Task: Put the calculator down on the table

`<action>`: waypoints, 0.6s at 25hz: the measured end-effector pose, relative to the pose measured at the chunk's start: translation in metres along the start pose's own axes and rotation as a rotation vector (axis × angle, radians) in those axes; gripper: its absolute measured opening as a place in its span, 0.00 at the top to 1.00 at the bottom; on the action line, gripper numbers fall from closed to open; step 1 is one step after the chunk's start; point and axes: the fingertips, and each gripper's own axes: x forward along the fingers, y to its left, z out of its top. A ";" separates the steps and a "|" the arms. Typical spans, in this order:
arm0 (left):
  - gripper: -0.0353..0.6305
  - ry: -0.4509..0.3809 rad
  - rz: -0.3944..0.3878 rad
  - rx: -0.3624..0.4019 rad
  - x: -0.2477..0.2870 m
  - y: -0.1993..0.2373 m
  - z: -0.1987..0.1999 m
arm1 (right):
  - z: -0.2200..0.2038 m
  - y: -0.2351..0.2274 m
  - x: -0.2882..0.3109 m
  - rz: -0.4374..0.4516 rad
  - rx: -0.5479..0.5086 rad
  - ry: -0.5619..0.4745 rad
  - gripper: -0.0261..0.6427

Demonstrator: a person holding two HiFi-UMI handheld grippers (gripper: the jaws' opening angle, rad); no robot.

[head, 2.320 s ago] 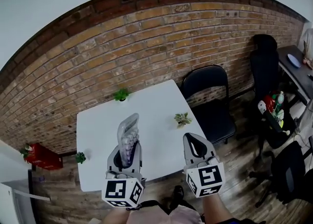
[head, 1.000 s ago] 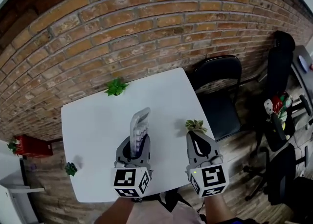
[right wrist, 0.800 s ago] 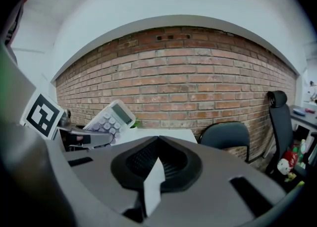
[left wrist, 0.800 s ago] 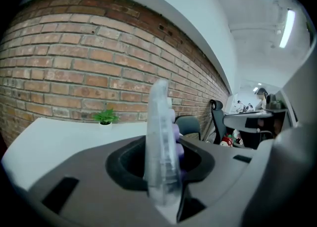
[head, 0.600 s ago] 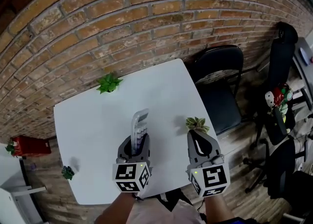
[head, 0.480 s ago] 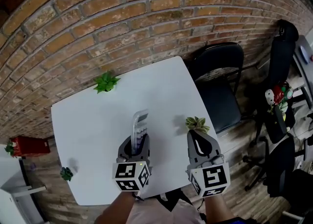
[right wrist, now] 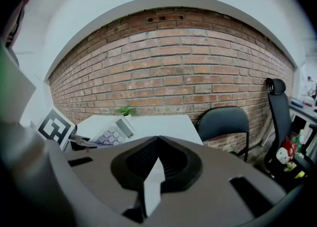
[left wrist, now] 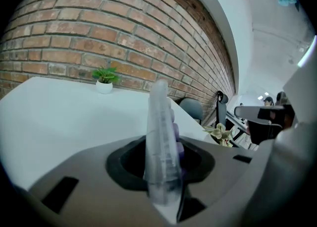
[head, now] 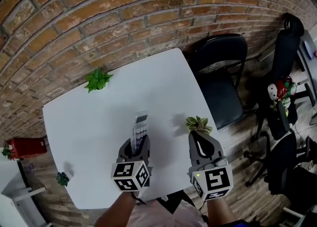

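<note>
A pale grey calculator [head: 139, 128] with lilac keys stands on its long edge, pointing away from me over the white table [head: 84, 122]. My left gripper [head: 135, 144] is shut on its near end. In the left gripper view the calculator [left wrist: 161, 127] rises edge-on from between the jaws of the left gripper [left wrist: 163, 166]. Whether it touches the tabletop cannot be told. My right gripper [head: 196, 134] hangs beside it over the table's right edge, shut and with nothing in it. From the right gripper [right wrist: 157, 144] view the calculator [right wrist: 115, 132] shows its keys at the left.
A green potted plant [head: 97, 80] stands at the table's far edge. A pale-leaved plant [head: 198, 123] sits just ahead of the right gripper's tips, and a third small plant [head: 62, 178] is at the near left corner. A black chair [head: 218, 77] stands right of the table, against the brick wall.
Both grippers have sunk toward the table, the left one further. The left gripper has rolled, so the calculator now shows more edge-on. The jaws have kept their hold.
</note>
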 end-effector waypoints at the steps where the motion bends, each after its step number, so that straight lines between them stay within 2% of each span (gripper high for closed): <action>1: 0.74 0.008 0.001 -0.013 0.002 0.002 -0.003 | -0.001 -0.001 0.001 -0.001 0.001 0.003 0.96; 10: 0.74 0.064 0.000 -0.076 0.013 0.008 -0.020 | -0.003 -0.003 0.006 0.000 0.008 0.008 0.96; 15: 0.74 0.063 0.002 -0.066 0.015 0.010 -0.021 | -0.002 -0.003 0.007 0.003 0.006 0.007 0.96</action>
